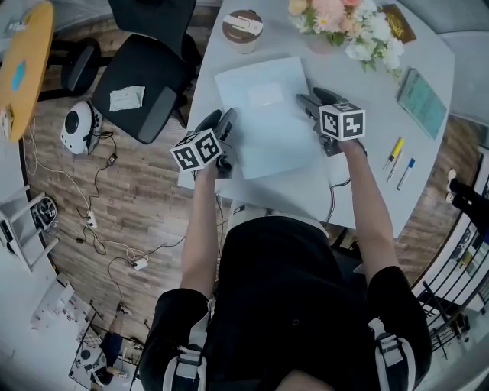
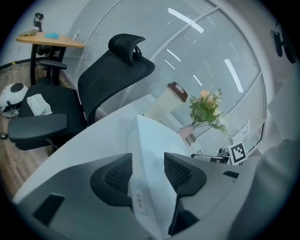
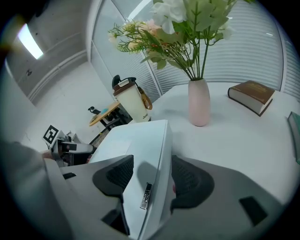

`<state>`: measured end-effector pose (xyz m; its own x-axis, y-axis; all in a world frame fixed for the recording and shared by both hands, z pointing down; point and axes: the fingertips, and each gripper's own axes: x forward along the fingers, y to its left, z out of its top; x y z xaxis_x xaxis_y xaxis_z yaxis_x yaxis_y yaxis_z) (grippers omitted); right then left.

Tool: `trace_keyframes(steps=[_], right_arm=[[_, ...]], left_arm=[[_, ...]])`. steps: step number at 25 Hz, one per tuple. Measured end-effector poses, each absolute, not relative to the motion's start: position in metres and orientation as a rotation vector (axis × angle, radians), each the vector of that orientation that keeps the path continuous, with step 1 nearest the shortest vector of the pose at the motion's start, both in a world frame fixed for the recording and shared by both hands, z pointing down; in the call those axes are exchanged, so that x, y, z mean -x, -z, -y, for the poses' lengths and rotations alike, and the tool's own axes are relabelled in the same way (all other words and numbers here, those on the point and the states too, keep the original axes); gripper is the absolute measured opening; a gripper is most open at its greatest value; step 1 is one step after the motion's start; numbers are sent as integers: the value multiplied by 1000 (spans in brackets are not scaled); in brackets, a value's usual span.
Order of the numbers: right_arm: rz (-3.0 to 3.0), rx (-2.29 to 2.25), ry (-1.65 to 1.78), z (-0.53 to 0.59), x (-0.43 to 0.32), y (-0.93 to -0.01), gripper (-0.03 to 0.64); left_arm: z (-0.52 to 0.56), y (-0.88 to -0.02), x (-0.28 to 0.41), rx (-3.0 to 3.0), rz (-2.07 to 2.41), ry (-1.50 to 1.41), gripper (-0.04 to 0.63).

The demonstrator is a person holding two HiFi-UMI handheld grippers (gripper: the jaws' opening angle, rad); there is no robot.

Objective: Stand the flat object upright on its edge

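Note:
A flat pale box [image 1: 263, 122] lies on the white table [image 1: 367, 61] with its broad face up. My left gripper [image 1: 221, 121] is at the box's left edge and my right gripper [image 1: 315, 99] at its right edge. In the left gripper view the box's [image 2: 150, 140] labelled edge runs between the wide jaws of that gripper [image 2: 147, 171]. The pads stand close on either side, and I see no pressing. In the right gripper view the box [image 3: 136, 140] sits likewise between that gripper's [image 3: 152, 173] jaws, and one pad casts a shadow on its face.
Behind the box stand a lidded cup [image 1: 243, 30] and a vase of flowers [image 1: 348, 27]. A brown book [image 1: 399, 23], a teal book [image 1: 422, 101] and two pens [image 1: 393, 153] lie to the right. A black office chair [image 1: 141, 84] stands off the table's left edge.

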<state>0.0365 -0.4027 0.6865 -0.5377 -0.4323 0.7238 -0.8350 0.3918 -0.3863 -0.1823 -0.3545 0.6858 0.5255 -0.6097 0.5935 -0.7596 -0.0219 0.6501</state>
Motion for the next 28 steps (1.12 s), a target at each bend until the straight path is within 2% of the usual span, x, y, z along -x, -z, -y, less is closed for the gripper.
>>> trace_keyframes(steps=[13, 20, 28], right_arm=[[2130, -1020, -1157, 403, -36, -704, 268], [2138, -996, -1262, 401, -33, -705, 235], [2136, -987, -1280, 400, -33, -705, 230]], left_arm=[[354, -702, 180, -1688, 1107, -173, 212], [354, -703, 179, -1690, 1110, -156, 206], [353, -702, 178, -1689, 1103, -150, 195]])
